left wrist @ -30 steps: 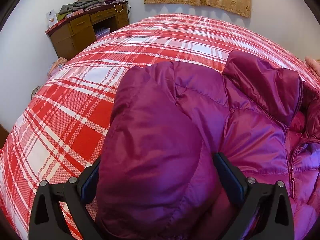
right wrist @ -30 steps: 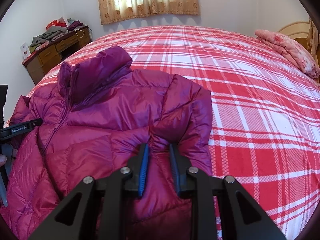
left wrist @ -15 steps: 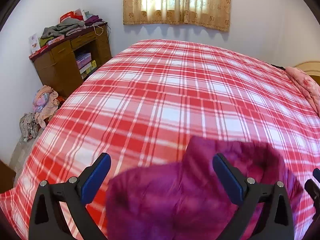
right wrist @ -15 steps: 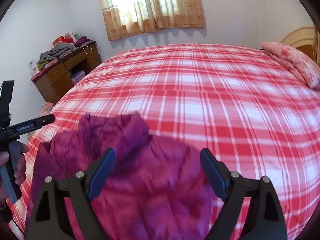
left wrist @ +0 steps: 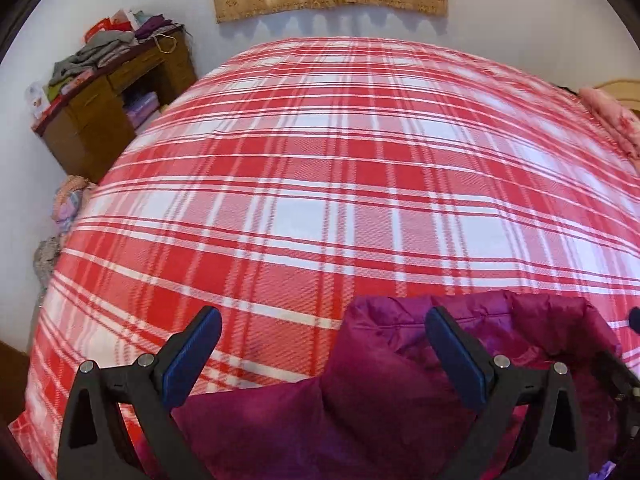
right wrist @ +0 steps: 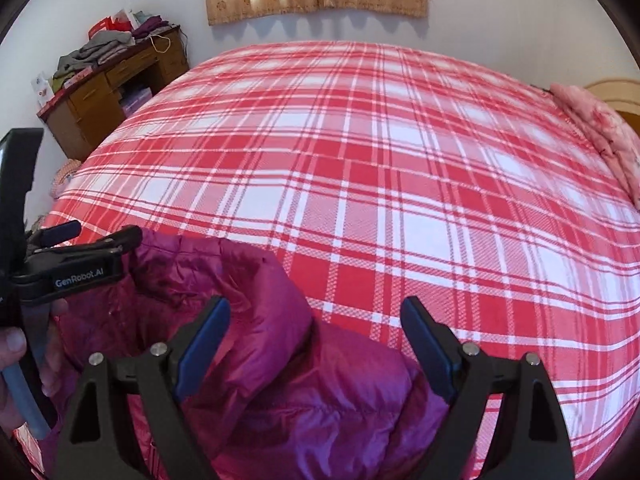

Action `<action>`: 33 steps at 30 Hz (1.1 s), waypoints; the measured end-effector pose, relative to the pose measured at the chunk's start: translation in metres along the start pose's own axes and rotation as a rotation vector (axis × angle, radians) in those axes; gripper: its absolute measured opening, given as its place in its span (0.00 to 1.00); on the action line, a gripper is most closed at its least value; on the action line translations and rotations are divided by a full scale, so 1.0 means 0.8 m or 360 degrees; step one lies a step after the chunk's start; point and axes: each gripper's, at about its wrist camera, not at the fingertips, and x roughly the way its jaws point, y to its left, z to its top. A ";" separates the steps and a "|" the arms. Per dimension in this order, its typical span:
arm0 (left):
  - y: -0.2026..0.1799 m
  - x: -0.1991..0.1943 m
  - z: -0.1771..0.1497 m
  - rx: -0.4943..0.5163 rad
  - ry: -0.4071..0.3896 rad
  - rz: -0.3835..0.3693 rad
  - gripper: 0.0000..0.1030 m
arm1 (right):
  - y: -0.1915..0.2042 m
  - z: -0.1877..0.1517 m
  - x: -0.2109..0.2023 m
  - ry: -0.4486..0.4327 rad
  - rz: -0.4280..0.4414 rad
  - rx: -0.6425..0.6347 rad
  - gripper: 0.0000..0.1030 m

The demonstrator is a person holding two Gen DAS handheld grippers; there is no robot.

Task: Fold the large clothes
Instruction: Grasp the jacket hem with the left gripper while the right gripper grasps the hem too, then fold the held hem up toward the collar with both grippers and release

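Since a second ago both my left gripper (left wrist: 322, 354) and right gripper (right wrist: 316, 346) released the purple jacket (right wrist: 280, 380), jaws now wide, empty; fold laid, next grasp due.

We read one marking only: "GenRobot.AI" in pale letters on the black body of the left gripper (right wrist: 60, 236), seen from the right wrist just beside the purple jacket (right wrist: 256, 344). We read nothing else.
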 end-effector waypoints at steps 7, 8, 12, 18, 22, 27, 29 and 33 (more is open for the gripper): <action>-0.009 0.001 -0.019 0.0136 0.0018 -0.0188 0.33 | 0.006 -0.011 0.011 0.0088 0.0043 -0.0071 0.30; -0.007 0.000 -0.021 0.0144 0.0049 -0.0235 0.19 | 0.008 -0.015 0.006 0.0067 0.0032 -0.0108 0.18; 0.003 -0.051 -0.040 0.0240 -0.0143 -0.0277 0.11 | 0.011 -0.030 -0.019 -0.0009 0.0031 -0.0177 0.13; 0.018 -0.096 -0.093 0.0334 -0.0302 -0.0346 0.09 | 0.009 -0.068 -0.038 -0.0111 0.0017 -0.0240 0.10; 0.018 -0.089 -0.134 0.0369 -0.0323 -0.0316 0.09 | 0.009 -0.091 -0.038 -0.0165 -0.0009 -0.0267 0.10; 0.018 -0.064 -0.154 0.0385 -0.0289 -0.0278 0.09 | 0.011 -0.111 -0.022 -0.0137 -0.0095 -0.0383 0.09; 0.021 -0.066 -0.153 0.0361 -0.0298 -0.0287 0.10 | 0.009 -0.114 -0.013 -0.0112 -0.0107 -0.0389 0.09; 0.028 -0.092 -0.153 0.0321 -0.0350 -0.0309 0.12 | 0.012 -0.117 -0.011 -0.0109 -0.0132 -0.0413 0.09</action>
